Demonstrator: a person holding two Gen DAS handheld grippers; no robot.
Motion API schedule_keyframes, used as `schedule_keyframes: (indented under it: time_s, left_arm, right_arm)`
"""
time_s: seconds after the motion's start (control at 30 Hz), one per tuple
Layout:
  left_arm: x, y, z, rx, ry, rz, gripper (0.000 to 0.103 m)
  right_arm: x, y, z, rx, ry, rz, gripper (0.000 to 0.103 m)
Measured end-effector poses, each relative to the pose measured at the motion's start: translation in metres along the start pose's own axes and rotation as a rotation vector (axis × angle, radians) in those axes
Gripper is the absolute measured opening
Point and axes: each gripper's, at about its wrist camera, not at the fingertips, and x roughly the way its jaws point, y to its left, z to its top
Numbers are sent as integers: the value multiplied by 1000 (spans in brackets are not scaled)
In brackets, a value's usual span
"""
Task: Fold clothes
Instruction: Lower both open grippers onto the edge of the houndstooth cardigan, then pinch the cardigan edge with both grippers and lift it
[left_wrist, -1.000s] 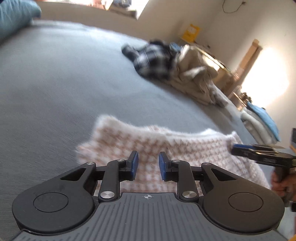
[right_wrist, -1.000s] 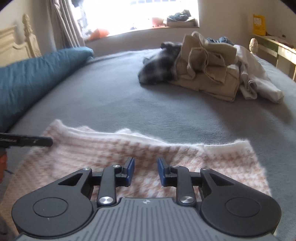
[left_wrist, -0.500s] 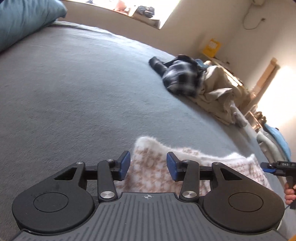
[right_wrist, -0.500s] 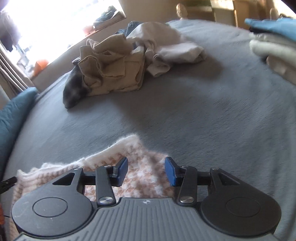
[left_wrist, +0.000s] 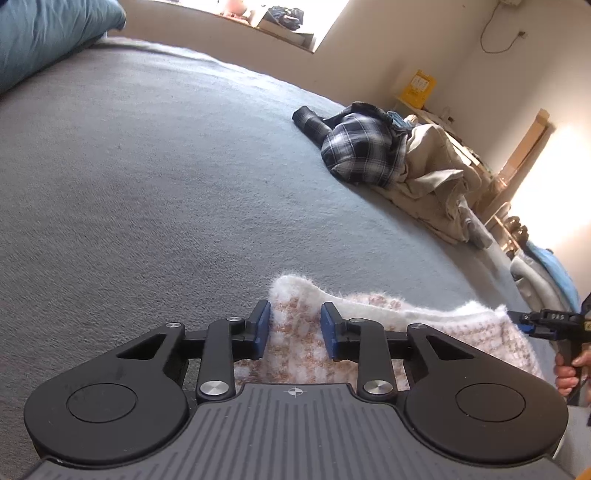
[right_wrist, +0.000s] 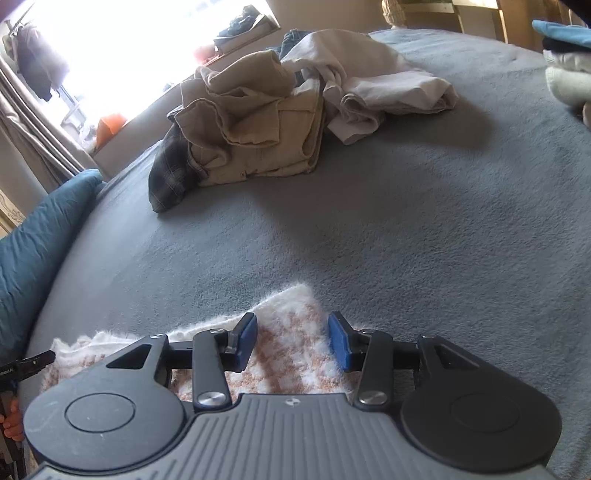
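Observation:
A fuzzy white and tan checked garment (left_wrist: 369, 306) lies flat on the grey bed cover (left_wrist: 147, 184). My left gripper (left_wrist: 293, 330) is at its far left corner; the jaws are closing with that corner between the pads, which are not pressing on it. My right gripper (right_wrist: 291, 341) stands open over the garment's far right corner (right_wrist: 291, 302), the fabric lying between its blue pads. In the left wrist view the right gripper (left_wrist: 535, 325) shows at the right edge, held by a hand. The left gripper's tip (right_wrist: 33, 362) shows at the left edge of the right wrist view.
A heap of clothes lies farther back on the bed: a dark plaid shirt (left_wrist: 358, 151) and beige garments (right_wrist: 251, 122) with a pale one (right_wrist: 388, 88). A teal pillow (right_wrist: 33, 251) is at the left. Stacked clothes (left_wrist: 543, 273) sit at the right edge.
Both grippers moved apart from the garment's middle to its far corners, the right one rolling as it went. Both sets of jaws stand wider than a second ago.

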Motion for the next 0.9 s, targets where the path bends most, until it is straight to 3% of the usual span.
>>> schedule_keyframes:
  time_s: [0.07, 0.2, 0.23, 0.33, 0.57, 0.77, 0.9]
  left_arm:
    - [2, -1, -1, 0, 0, 4, 29]
    - [2, -10, -4, 47, -22, 18, 24]
    - [1, -11, -6, 61, -29, 30, 16]
    - [-2, -14, -7, 83, -52, 60, 7]
    - [-22, -16, 10, 26, -156, 41, 5]
    - [-9, -11, 13, -1, -139, 48, 5]
    - [-19, -18, 17, 59, -176, 38, 5]
  right_arm:
    - [-2, 4, -1, -14, -14, -6, 39]
    - [-9, 12, -4, -63, -42, -37, 10]
    - [-11, 13, -4, -75, -50, -45, 9]
    - [-19, 17, -3, -87, -100, -64, 7]
    - [-40, 31, 9, -102, -215, -85, 5]
    - [-35, 20, 13, -51, -222, -96, 4]
    - [-42, 23, 14, -81, -243, -93, 4]
